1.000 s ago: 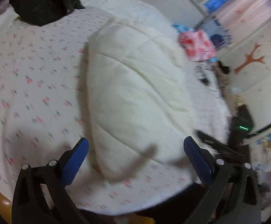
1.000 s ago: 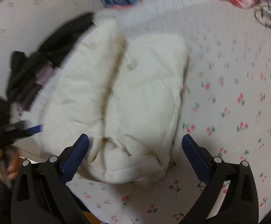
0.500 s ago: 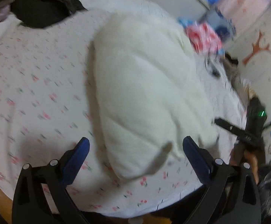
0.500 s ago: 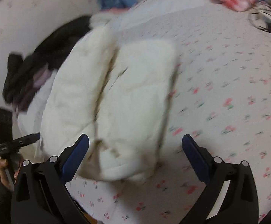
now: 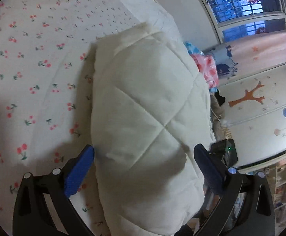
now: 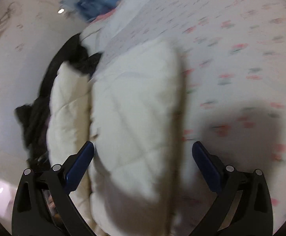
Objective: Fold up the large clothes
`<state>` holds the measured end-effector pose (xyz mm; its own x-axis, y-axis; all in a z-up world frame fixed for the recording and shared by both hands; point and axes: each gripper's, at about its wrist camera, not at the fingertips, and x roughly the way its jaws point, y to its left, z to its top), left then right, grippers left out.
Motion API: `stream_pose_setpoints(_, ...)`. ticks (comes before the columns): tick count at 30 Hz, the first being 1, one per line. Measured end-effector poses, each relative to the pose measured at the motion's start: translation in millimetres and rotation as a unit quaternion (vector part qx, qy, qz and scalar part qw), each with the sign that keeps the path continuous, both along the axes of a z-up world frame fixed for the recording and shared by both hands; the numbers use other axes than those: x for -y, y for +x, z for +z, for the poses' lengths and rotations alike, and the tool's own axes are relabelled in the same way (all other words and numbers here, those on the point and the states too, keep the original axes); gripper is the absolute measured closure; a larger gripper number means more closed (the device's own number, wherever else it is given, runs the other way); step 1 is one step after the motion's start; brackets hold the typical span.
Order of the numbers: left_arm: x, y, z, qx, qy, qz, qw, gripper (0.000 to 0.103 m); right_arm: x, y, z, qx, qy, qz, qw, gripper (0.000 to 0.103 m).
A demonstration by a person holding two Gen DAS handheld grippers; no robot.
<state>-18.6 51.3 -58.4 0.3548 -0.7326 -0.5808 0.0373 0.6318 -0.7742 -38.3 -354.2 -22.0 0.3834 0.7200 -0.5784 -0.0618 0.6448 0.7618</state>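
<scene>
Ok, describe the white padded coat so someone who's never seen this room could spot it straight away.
Start at the bed with the cherry-print sheet. Lying folded on it, running lengthwise near one edge, is the cream quilted coat. Unlike the black clothing heaped beside it, it is pale, puffy and stitched in diamonds.

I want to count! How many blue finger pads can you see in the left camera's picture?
2: one blue pad left of the white quilted coat, one right of it.
</scene>
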Motion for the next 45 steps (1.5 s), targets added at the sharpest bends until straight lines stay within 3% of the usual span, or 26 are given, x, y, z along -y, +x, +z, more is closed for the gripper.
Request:
stream_pose_setpoints(1, 3, 3, -6, -0.007, 0.013, -0.01, 0.9998, 0.005, -11, 4, -3, -0.004, 0.029, 0.037, 0.999, 0.007)
stream_pose_setpoints(4, 10, 14, -32, -0.048, -0.063, -0.045, 0.9959, 0.005, -29, 13, -7, -0.013, -0.026, 0.049, 0.998, 0.007)
stream_pose_setpoints(6, 15, 17, -32, -0.046, -0.065, -0.046, 0.9958, 0.005, -37, 22, -9, -0.022, -0.016, 0.043, 0.999, 0.006)
stream_pose_setpoints(9, 28, 13, -1, 0.01, -0.004, -0.048, 0.9988, 0.007, -39, 28, 0, -0.02, 0.02, 0.032, 0.999, 0.006)
stream_pose_setpoints(11, 32, 7, 29, 0.064, 0.023, -0.051, 0.9964, 0.009, -41, 28, 20, 0.015, 0.052, 0.028, 0.998, 0.006)
stream_pose_setpoints(13, 29, 2, 53, 0.094, 0.039, -0.046, 0.9938, 0.009, -44, 29, 36, 0.042, 0.083, 0.033, 0.995, 0.006)
stream_pose_setpoints(15, 18, 4, 71, 0.109, 0.07, -0.039, 0.9909, 0.009, -56, 36, 44, 0.052, 0.079, 0.042, 0.995, 0.006)
stream_pose_setpoints(18, 8, 7, 64, 0.104, 0.128, -0.039, 0.9856, 0.009, -89, 49, 26, 0.026, 0.028, 0.066, 0.997, 0.006)
stream_pose_setpoints(19, 11, 14, 49, 0.085, 0.157, -0.048, 0.9828, 0.009, -105, 53, 7, -0.002, -0.034, 0.083, 0.996, 0.006)
stream_pose_setpoints(20, 6, 18, 25, 0.051, 0.178, -0.053, 0.9813, 0.009, -112, 54, -3, -0.012, -0.058, 0.088, 0.994, 0.006)
stream_pose_setpoints(22, -9, 18, 11, 0.034, 0.158, -0.043, 0.9859, 0.008, -106, 48, -3, 0.0, -0.052, 0.084, 0.995, 0.006)
stream_pose_setpoints(25, -18, 11, 31, 0.057, 0.167, -0.041, 0.9834, 0.009, -79, 34, 36, 0.062, -0.088, 0.023, 0.994, 0.006)
stream_pose_setpoints(28, -8, 16, 36, 0.065, 0.193, -0.045, 0.978, 0.006, -71, 34, 90, 0.147, -0.135, -0.028, 0.979, 0.006)
stream_pose_setpoints(31, 2, 21, 28, 0.066, 0.203, -0.041, 0.9761, 0.005, -114, 47, 131, 0.208, -0.18, 0.001, 0.962, 0.006)
stream_pose_setpoints(33, 1, 25, 28, 0.068, 0.201, -0.039, 0.9765, 0.005, -158, 64, 137, 0.221, -0.246, 0.024, 0.943, 0.006)
stream_pose_setpoints(35, 0, 23, 25, 0.068, 0.192, -0.04, 0.9781, 0.005, -199, 91, 102, 0.172, -0.338, 0.041, 0.924, 0.006)
stream_pose_setpoints(36, 5, 24, 23, 0.063, 0.19, -0.042, 0.9788, 0.005, -212, 105, 75, 0.144, -0.347, 0.057, 0.925, 0.006)
stream_pose_setpoints(37, 7, 26, 20, 0.057, 0.189, -0.042, 0.9794, 0.005, -210, 117, 49, 0.117, -0.331, 0.061, 0.935, 0.006)
stream_pose_setpoints(38, 6, 28, 17, 0.051, 0.187, -0.041, 0.9801, 0.005, -208, 121, 43, 0.109, -0.319, 0.059, 0.94, 0.006)
stream_pose_setpoints(41, 10, 25, 19, 0.055, 0.199, -0.04, 0.9776, 0.005, -204, 119, 51, 0.101, -0.306, 0.055, 0.945, 0.006)
stream_pose_setpoints(45, 14, 10, 31, 0.081, 0.239, -0.022, 0.9673, 0.005, -143, 78, 70, 0.11, -0.195, 0.019, 0.974, 0.006)
